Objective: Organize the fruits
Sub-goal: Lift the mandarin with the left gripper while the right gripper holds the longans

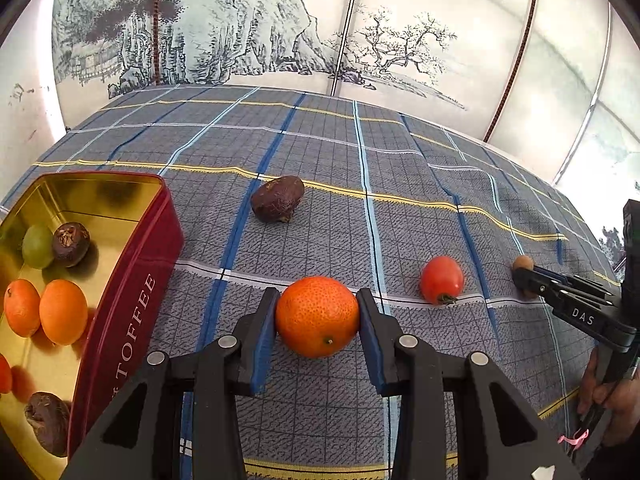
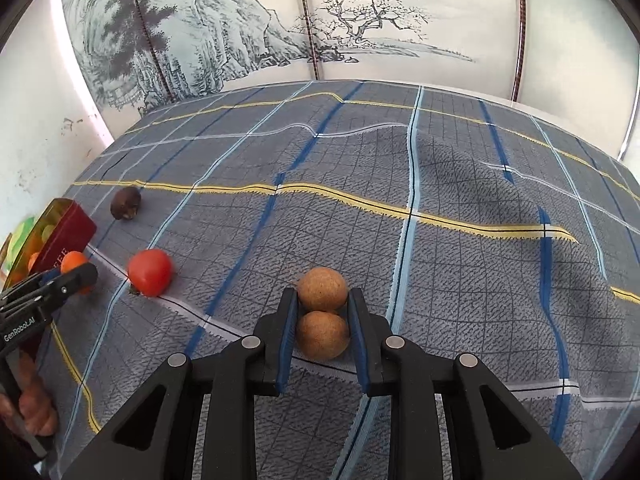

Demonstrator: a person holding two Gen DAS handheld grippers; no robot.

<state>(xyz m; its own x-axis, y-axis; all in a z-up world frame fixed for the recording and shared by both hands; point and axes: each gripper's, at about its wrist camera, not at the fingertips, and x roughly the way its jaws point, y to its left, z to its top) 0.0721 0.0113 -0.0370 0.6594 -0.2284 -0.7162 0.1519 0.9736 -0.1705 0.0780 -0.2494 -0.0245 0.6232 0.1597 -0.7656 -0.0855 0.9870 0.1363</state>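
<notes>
My left gripper (image 1: 318, 300) is shut on an orange mandarin (image 1: 317, 317), which rests on the checked cloth (image 1: 360, 208). Its blue pads (image 1: 264, 344) press both sides of the fruit. My right gripper (image 2: 323, 294) is shut on two small brown round fruits, one (image 2: 322, 290) at the fingertips and one (image 2: 322, 336) deeper between the pads. A red tomato (image 1: 441, 279) (image 2: 151, 272) and a dark wrinkled fruit (image 1: 278, 199) (image 2: 126, 203) lie loose on the cloth. The red toffee tin (image 1: 132, 280) (image 2: 68, 236) at the left holds several fruits.
Inside the tin lie oranges (image 1: 63, 312), a green grape (image 1: 37, 246) and dark brown fruits (image 1: 71, 244). The cloth (image 2: 460, 264) is rumpled into folds on the right. A painted folding screen (image 1: 240, 20) stands behind the table. A hand (image 1: 612, 396) holds the right gripper's handle.
</notes>
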